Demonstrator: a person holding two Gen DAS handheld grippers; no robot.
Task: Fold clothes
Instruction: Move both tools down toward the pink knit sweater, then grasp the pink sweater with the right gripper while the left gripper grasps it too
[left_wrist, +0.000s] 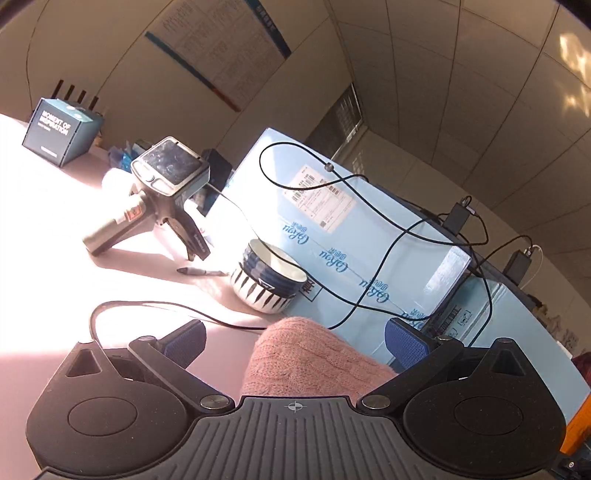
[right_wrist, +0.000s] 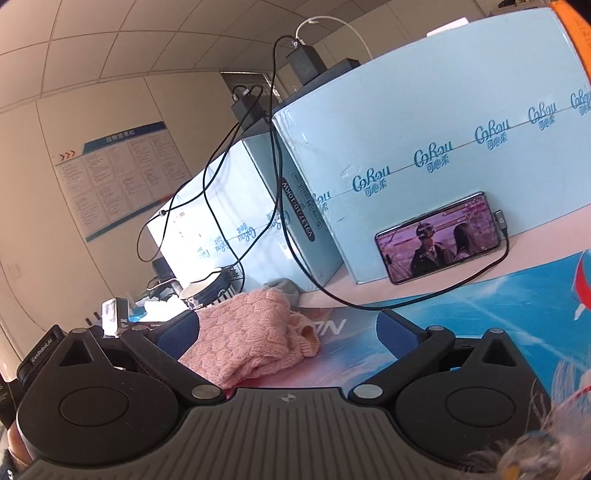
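A pink knitted garment (left_wrist: 310, 358) lies bunched on the table between the fingers of my left gripper (left_wrist: 295, 341), which is open around it without pinching it. In the right wrist view the same pink knit (right_wrist: 251, 339) lies folded in a heap on a blue printed mat (right_wrist: 498, 306). My right gripper (right_wrist: 288, 330) is open, with the knit against its left blue pad (right_wrist: 181, 334) and free space by the right pad (right_wrist: 400, 336).
A striped bowl (left_wrist: 267, 280) stands just beyond the knit. Light blue cartons (left_wrist: 369, 236) with black cables (left_wrist: 369, 206) rise behind. A handheld scanner (left_wrist: 162, 192), a pen (left_wrist: 201, 272) and a dark box (left_wrist: 61, 131) lie at the left. A phone (right_wrist: 439, 238) leans on a carton.
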